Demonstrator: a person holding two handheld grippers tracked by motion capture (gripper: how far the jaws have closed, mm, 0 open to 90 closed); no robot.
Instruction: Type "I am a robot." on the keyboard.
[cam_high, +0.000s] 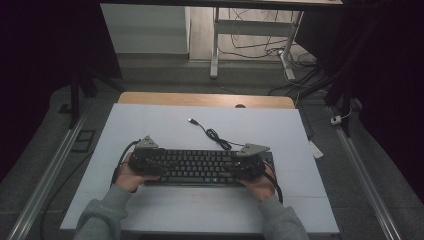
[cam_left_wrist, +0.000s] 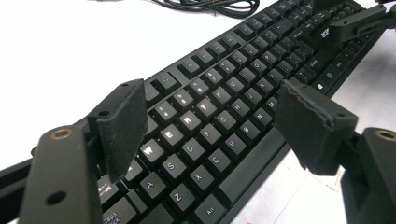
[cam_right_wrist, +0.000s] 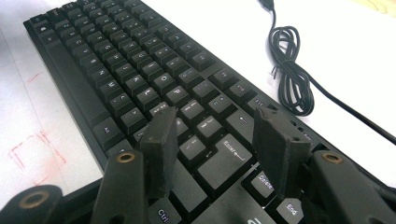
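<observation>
Your black keyboard lies across the near middle of the white table, its coiled cable trailing away behind it. You hold your left gripper over the keyboard's left end, jaws spread wide above the letter keys, gripping nothing. Your right gripper hangs over the right end near the Enter key, jaws moderately apart and empty

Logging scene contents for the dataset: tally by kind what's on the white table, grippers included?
Keyboard: 1
Keyboard cable, coiled with USB plug: 1
Handheld grippers: 2, left gripper and right gripper, each over one end of the keyboard, jaws apart
Total: 4
</observation>
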